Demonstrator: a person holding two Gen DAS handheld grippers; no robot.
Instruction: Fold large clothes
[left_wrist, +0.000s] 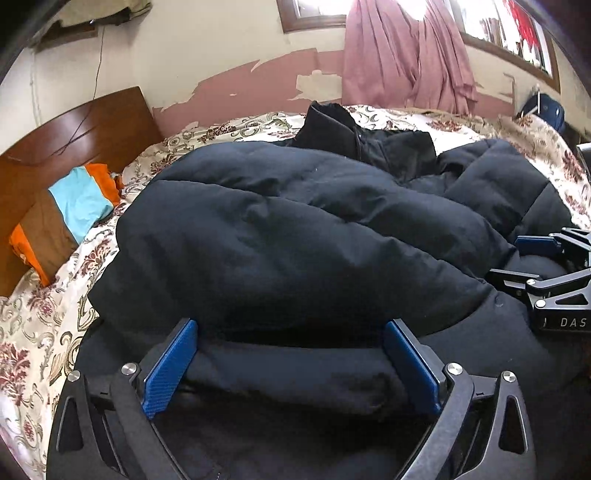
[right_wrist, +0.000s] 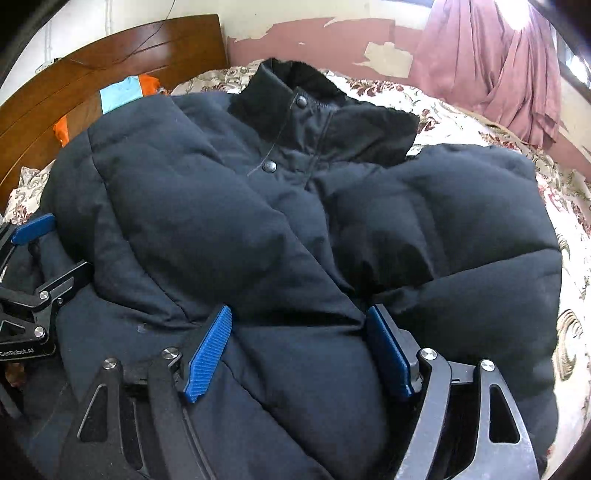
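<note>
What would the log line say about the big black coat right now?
stage: mid-fold | puffy coat on bed | left gripper open, astride hem | right gripper open, astride hem

The puffer jacket hem is cut off at the lower frame edge; the bed beneath is largely hidden by it.

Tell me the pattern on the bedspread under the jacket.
The bedspread is cream with dark red flowers and olive scrollwork, clearest in the left wrist view.
</note>
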